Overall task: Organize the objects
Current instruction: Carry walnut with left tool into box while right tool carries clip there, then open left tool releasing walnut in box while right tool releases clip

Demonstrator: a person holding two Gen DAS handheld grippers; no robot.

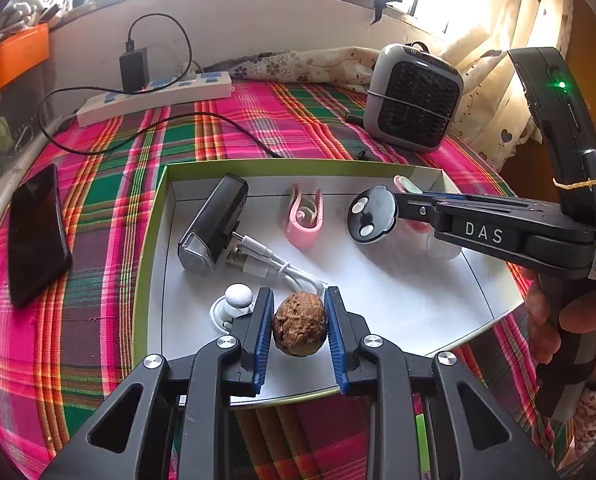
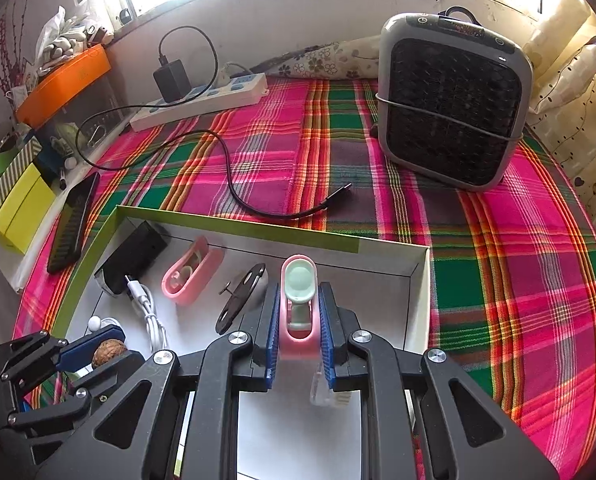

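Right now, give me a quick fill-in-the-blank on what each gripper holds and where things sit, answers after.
1. The left gripper is shut on a ____.
2. The right gripper is shut on a pink clip, above the white ____.
3. The phone lies outside the box, on the plaid ____.
4. The black charger is plugged into the white ____.

Missing words: walnut; box; cloth; power strip
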